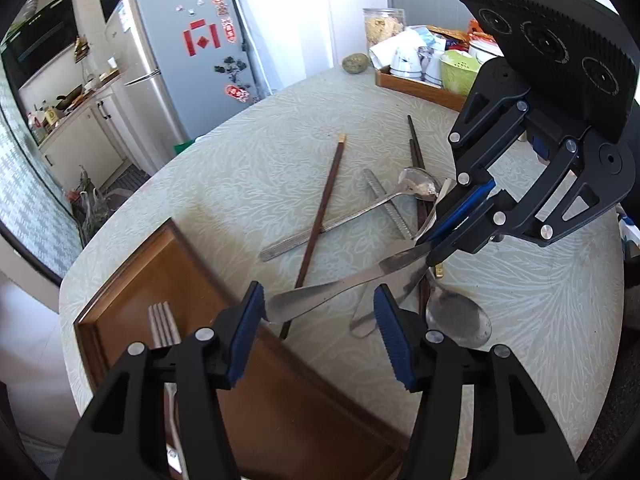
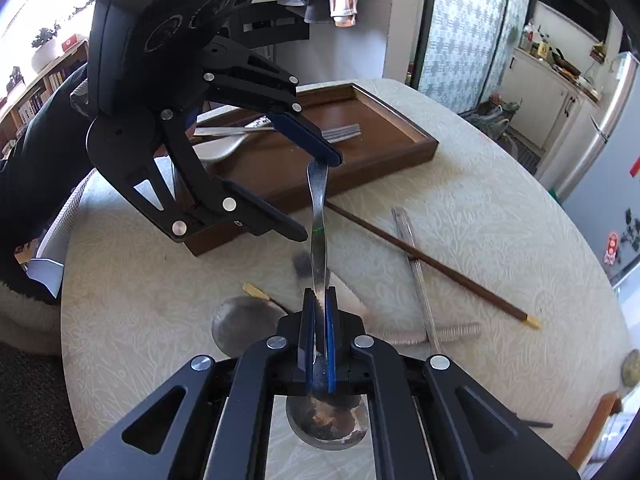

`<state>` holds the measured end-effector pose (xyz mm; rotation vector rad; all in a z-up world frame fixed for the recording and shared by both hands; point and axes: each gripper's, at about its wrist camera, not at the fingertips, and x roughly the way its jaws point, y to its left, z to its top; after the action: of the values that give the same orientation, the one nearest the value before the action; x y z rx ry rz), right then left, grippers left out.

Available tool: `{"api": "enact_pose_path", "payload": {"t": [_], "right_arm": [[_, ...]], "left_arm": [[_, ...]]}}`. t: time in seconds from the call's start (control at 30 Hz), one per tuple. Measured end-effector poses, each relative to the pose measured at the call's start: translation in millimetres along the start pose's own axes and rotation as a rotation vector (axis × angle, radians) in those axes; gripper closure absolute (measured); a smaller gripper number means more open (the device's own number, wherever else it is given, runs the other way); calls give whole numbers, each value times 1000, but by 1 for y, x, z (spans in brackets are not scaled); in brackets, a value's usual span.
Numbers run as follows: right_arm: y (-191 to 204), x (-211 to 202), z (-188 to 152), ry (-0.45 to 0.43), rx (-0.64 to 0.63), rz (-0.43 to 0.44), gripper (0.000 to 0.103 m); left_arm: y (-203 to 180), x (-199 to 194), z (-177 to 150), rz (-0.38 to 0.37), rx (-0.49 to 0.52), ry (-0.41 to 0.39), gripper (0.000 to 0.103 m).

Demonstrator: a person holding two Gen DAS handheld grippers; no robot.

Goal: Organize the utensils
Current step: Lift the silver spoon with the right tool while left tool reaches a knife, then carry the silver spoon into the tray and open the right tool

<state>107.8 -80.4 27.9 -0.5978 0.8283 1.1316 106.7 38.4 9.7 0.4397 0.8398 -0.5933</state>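
Note:
My right gripper is shut on a steel spoon, held above the table; its bowl shows under the gripper body. In the left wrist view the right gripper holds that spoon with the handle end pointing between my left fingers. My left gripper is open around the handle tip, above the edge of the brown wooden tray. A fork lies in the tray. The left gripper is open in the right wrist view.
On the round table lie a brown chopstick, more chopsticks, a ladle-like spoon, a flat steel spoon and a ribbed steel utensil. A second tray with cups stands at the far edge.

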Motion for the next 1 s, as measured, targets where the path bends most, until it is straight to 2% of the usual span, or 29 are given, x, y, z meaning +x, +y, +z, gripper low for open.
{"api": "enact_pose_path", "payload": {"t": [0.27,0.57,0.73,0.83,1.0], "right_arm": [[25,14,42,0,-101,15,98],[60,47,94,18,-312,50,98],[69,70,105,57,-415,51,98],[73,81,106,76,-463,57,98],[57,98,116,102,-332,34,98]], "left_arm": [[21,-34,-35,63,-76,1,44],[47,-67,-89,143,-176,68,44],[49,-72,-111,133,-194,105,44],[52,-73,-117,144,-213,101,44],[60,-76,-116,148,-242,69,44]]}}
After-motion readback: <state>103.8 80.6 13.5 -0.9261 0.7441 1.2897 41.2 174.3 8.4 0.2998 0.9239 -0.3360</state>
